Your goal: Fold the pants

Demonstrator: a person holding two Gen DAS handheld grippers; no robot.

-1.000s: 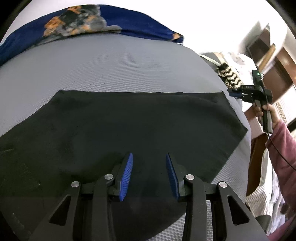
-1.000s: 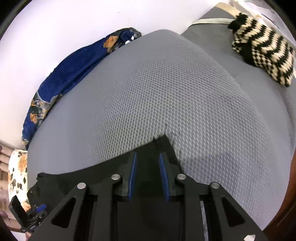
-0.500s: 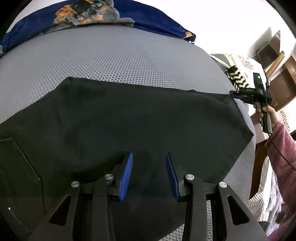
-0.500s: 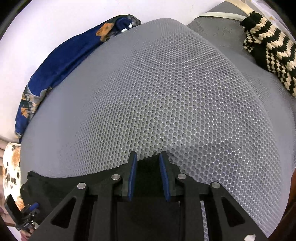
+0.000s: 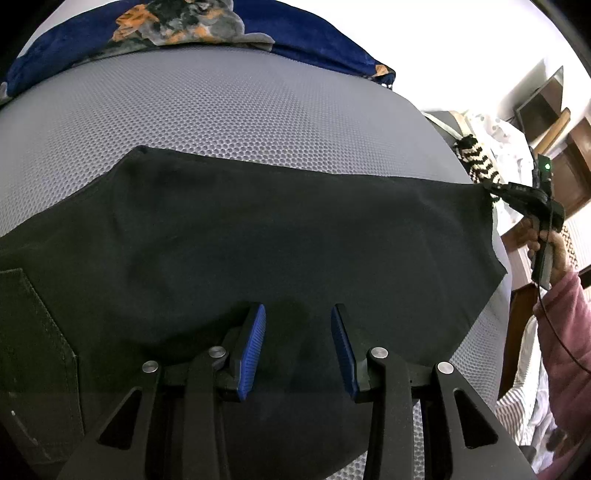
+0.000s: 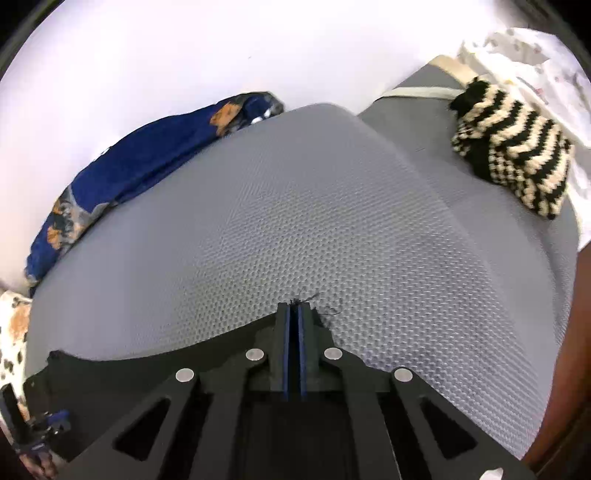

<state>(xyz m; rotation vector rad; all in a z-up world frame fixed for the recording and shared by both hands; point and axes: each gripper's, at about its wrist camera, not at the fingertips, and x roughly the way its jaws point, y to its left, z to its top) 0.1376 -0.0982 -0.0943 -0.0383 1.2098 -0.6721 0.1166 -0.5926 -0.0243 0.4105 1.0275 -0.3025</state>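
Note:
Black pants lie spread flat across a grey mesh mattress. My left gripper is open, its blue pads just above the near edge of the cloth, holding nothing. My right gripper is shut on the far right corner of the pants, with frayed threads sticking out past the tips. In the left wrist view the right gripper pinches that corner at the right edge of the cloth. A sewn back pocket shows at the lower left.
A blue patterned blanket lies along the far edge of the mattress by the white wall. A black and cream striped knit item sits on a second grey mattress at the right. Wooden furniture stands beyond the right edge.
My right gripper has closed on the pants corner; its jaws stood open before. The left gripper has moved forward and lower over the pants.

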